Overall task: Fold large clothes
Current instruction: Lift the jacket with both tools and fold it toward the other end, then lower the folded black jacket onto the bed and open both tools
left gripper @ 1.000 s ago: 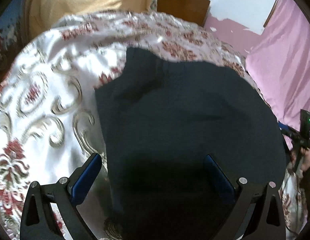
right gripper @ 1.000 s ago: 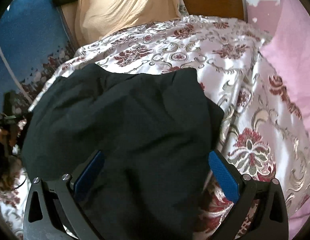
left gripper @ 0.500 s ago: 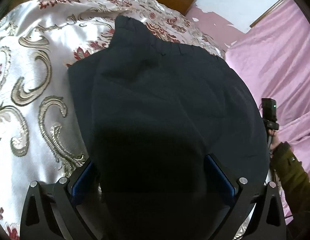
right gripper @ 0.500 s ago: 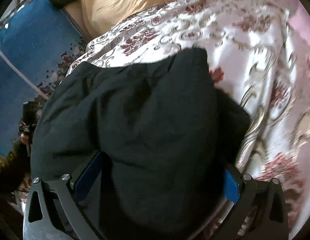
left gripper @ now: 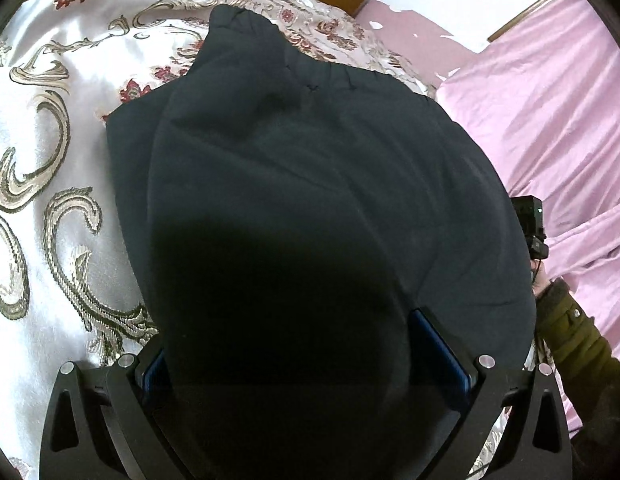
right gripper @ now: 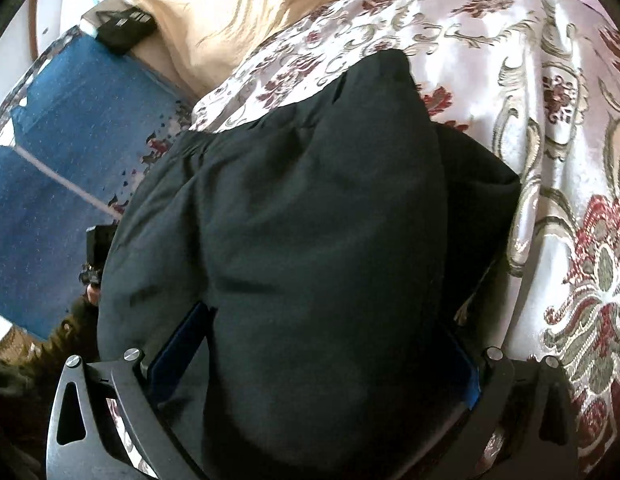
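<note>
A large dark navy garment (left gripper: 310, 184) lies folded over itself on a floral satin bedspread (left gripper: 50, 168). It also fills the right wrist view (right gripper: 318, 216). My left gripper (left gripper: 306, 340) stands wide open, its blue-padded fingers (left gripper: 438, 344) straddling a raised bulge of the near cloth. My right gripper (right gripper: 322, 344) is also wide open, its fingers (right gripper: 182, 340) either side of a thick fold of the garment. The cloth hides most of each finger. Neither gripper is clamped on the cloth.
A pink sheet (left gripper: 550, 120) hangs at the right in the left wrist view. A beige pillow (right gripper: 238, 12), a blue patterned surface (right gripper: 62, 152) and a black device (right gripper: 122, 28) lie at the left. The other hand's sleeve (left gripper: 578, 352) shows by the garment's edge.
Both grippers have moved forward and down over the garment, so cloth now bulges up between the open fingers. The garment's near part has been pushed over onto its far part.
</note>
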Demonstrator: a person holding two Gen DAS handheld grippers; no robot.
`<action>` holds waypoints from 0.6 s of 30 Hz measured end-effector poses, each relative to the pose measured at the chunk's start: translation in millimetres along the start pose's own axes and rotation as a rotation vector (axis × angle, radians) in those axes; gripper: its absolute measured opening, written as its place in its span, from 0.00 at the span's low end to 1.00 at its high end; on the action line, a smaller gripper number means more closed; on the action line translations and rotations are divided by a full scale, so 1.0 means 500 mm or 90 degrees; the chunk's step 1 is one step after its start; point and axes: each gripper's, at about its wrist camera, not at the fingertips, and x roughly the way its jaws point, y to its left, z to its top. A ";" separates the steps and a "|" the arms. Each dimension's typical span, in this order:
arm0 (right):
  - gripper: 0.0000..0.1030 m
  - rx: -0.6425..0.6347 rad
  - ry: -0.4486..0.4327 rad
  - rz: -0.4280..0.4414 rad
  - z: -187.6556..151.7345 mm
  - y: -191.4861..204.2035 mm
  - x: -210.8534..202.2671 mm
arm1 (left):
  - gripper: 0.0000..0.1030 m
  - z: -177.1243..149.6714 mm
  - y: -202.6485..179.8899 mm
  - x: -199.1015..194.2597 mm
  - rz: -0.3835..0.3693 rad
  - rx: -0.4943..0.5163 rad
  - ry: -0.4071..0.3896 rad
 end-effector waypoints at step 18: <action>0.39 -0.005 -0.040 -0.146 -0.014 0.134 -0.011 | 0.26 0.017 -0.156 -0.029 0.218 0.021 -0.058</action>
